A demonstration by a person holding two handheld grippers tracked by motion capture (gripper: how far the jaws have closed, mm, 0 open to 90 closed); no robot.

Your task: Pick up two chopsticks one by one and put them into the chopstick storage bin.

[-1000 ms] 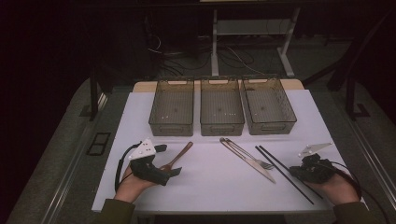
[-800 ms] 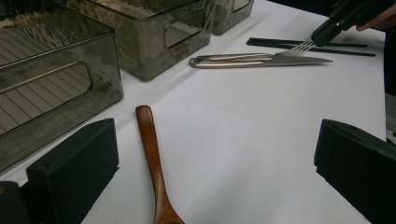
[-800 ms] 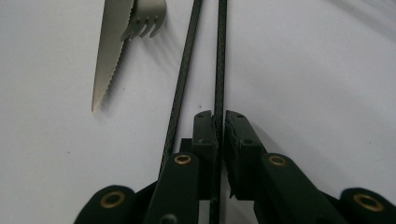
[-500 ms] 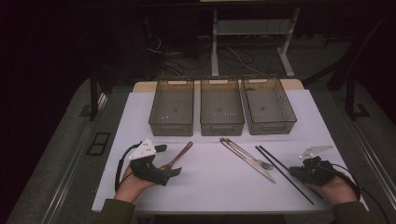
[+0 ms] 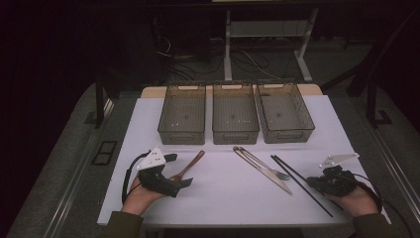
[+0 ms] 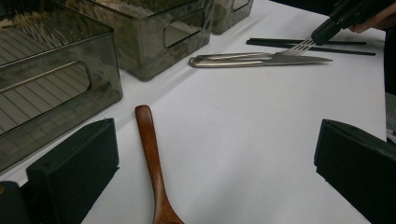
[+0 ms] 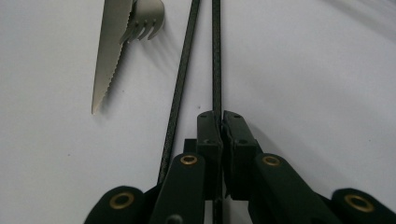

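My left gripper [image 5: 178,171] rests on the white mat at the front left, jaws open. A brown wooden spoon [image 6: 152,158] lies between them, touching neither, its handle pointing toward the bins. At the front right, my right gripper [image 7: 222,121] lies low on the mat, shut on one black chopstick [image 7: 216,56]. The second chopstick [image 7: 182,70] lies loose just left of the jaws. A serrated steel knife [image 7: 105,60] and a fork [image 7: 147,18] lie side by side beyond. The high view shows the chopsticks [image 5: 297,178] running diagonally to my right gripper [image 5: 312,182].
Three smoky clear plastic bins [image 5: 182,114] [image 5: 235,114] [image 5: 286,111] stand in a row at the back of the white mat [image 5: 228,198], all showing bare ribbed floors. The knife and fork [image 5: 260,166] lie mid-mat. Dark floor and table legs lie beyond.
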